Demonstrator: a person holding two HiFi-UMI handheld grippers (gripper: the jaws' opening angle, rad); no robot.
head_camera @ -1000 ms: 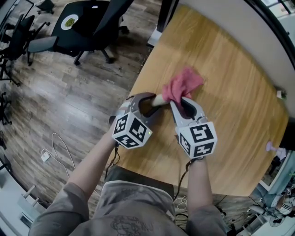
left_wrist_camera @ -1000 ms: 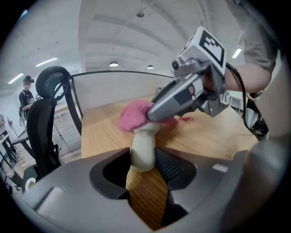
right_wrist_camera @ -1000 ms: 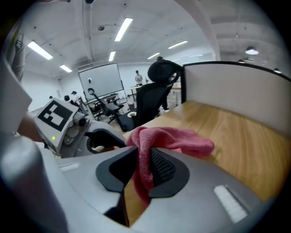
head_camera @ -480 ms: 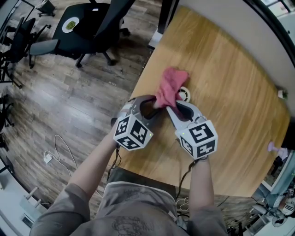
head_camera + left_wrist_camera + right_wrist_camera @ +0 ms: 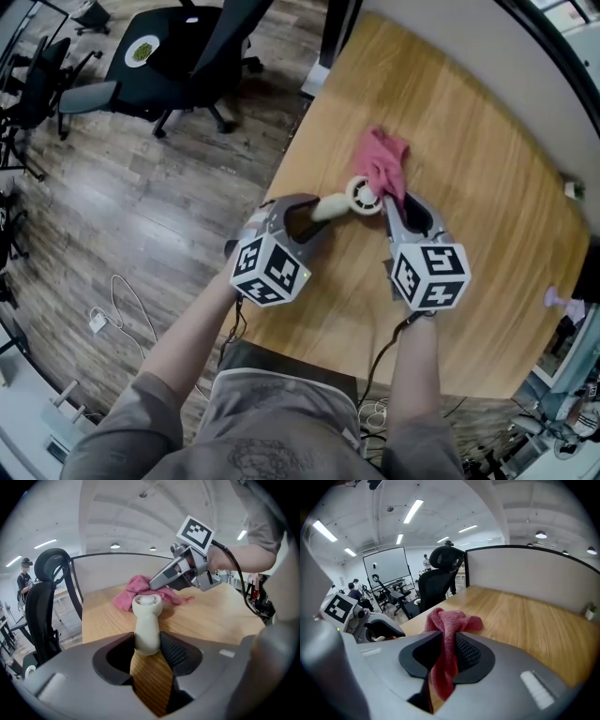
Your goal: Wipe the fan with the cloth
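My left gripper and right gripper are smooth grey moulded shells, each with a dark scooped hollow behind the jaws and black ribbed pads inside. Behind the left jaws sits a white cube printed with black square markers, and a second cube sits behind the right. A black cable trails back from the right one. I wear a grey shirt with short sleeves.

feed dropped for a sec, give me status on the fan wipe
Left gripper shut on fan handle. Right gripper shut on cloth, bunched beside fan head. Nothing between them.
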